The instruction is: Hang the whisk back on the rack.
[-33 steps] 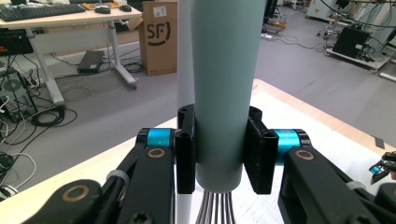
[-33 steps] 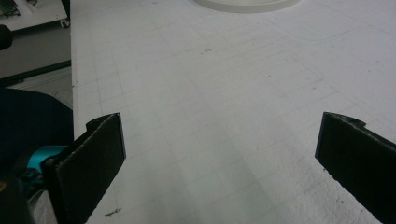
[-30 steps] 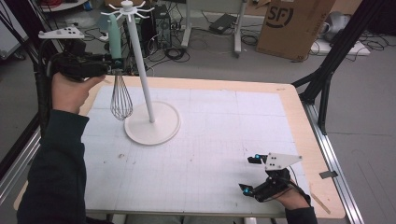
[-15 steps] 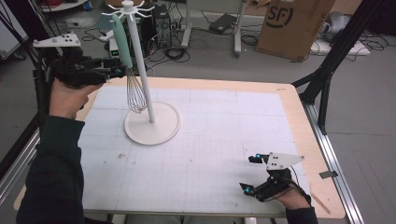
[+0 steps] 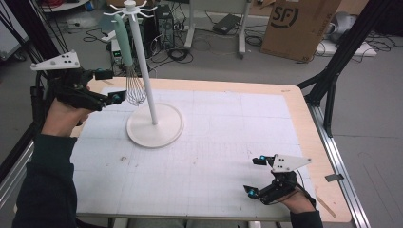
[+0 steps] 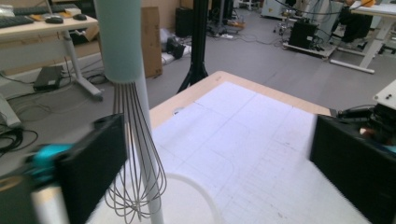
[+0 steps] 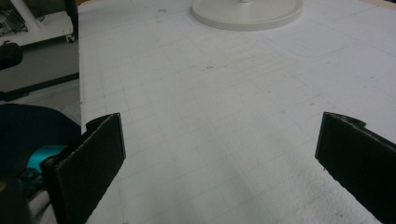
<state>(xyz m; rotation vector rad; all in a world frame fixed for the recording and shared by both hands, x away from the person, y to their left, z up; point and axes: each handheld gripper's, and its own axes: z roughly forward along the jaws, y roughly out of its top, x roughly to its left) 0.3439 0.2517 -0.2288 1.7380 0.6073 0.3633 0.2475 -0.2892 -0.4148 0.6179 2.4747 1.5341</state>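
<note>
While the whisk hangs from a hook of the white stand — mint handle up, wires beside the pole — the left gripper sits just beside it, jaws wide and empty. Best withdraw straight (no sideways brush). The right gripper rests open on the counter.
</note>
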